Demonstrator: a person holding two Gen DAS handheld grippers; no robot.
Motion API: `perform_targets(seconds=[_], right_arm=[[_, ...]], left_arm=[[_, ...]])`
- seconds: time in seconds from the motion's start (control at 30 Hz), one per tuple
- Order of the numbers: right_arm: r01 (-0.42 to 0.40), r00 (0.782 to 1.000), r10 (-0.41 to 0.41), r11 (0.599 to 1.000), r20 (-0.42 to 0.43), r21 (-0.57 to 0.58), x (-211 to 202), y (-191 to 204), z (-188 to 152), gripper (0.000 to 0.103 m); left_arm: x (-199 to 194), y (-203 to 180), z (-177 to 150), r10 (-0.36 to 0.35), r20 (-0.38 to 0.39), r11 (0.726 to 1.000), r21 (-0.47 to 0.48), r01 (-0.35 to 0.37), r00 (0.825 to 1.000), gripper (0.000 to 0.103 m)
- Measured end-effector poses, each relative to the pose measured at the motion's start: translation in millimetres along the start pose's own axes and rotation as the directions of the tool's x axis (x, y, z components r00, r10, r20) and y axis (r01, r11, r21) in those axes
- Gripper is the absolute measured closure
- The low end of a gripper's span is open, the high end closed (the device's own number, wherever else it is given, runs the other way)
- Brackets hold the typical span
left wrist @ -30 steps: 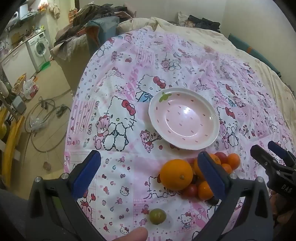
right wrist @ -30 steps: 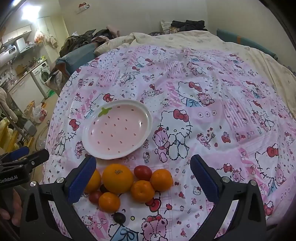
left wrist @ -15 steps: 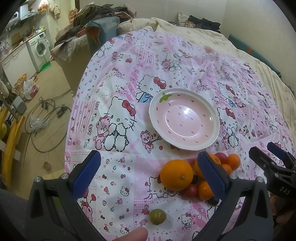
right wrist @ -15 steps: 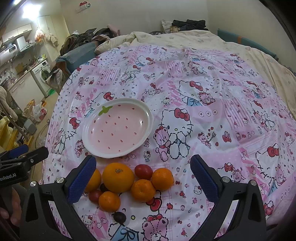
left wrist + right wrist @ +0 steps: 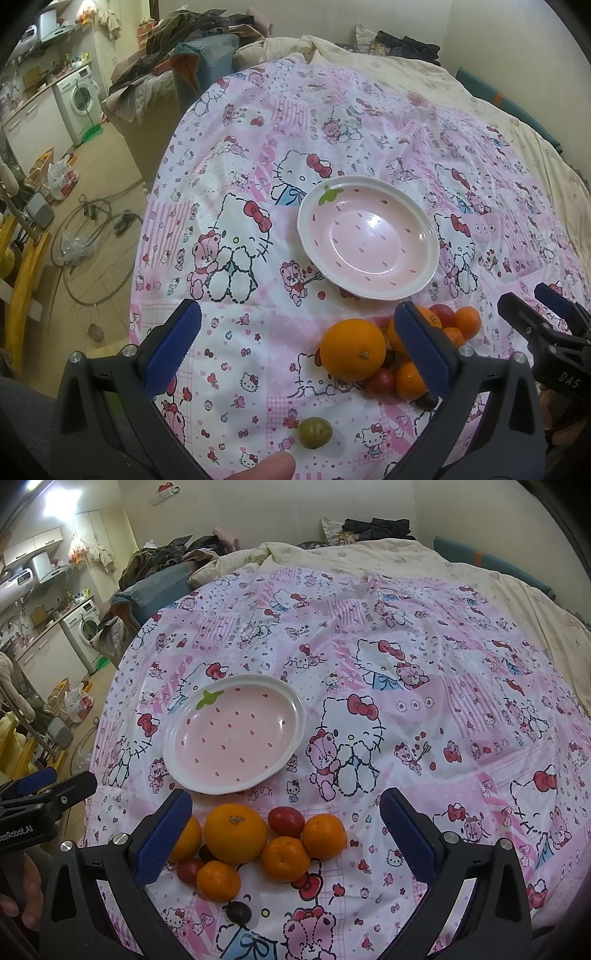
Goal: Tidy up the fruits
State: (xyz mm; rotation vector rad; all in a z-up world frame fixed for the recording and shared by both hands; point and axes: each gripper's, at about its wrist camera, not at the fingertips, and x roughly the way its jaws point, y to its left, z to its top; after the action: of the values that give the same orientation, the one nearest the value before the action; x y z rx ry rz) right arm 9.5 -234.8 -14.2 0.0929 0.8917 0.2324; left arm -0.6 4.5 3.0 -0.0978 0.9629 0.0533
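Left gripper: wide open, holding nothing.
Right gripper: wide open, holding nothing, above the fruit pile.
Plate: on the pink bed cover, near its left edge.
Big orange: in the pile just beside the plate.
Green fruit: alone, near the front edge.

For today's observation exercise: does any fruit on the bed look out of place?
Yes. One small green fruit lies alone on the sheet, apart from the orange and red fruit pile beside the empty plate. Nothing looks spilled or damaged.
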Motion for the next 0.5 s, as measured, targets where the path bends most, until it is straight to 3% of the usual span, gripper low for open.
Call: perform_targets(seconds=[0.5], right_arm=[[0.002, 1.000, -0.002, 1.000, 0.001, -0.002, -0.2, -0.2, 0.6, 0.000]], left_arm=[[0.7, 3.8, 1.6, 0.002, -0.001, 1.000, -0.007, -0.002, 1.000, 0.000]])
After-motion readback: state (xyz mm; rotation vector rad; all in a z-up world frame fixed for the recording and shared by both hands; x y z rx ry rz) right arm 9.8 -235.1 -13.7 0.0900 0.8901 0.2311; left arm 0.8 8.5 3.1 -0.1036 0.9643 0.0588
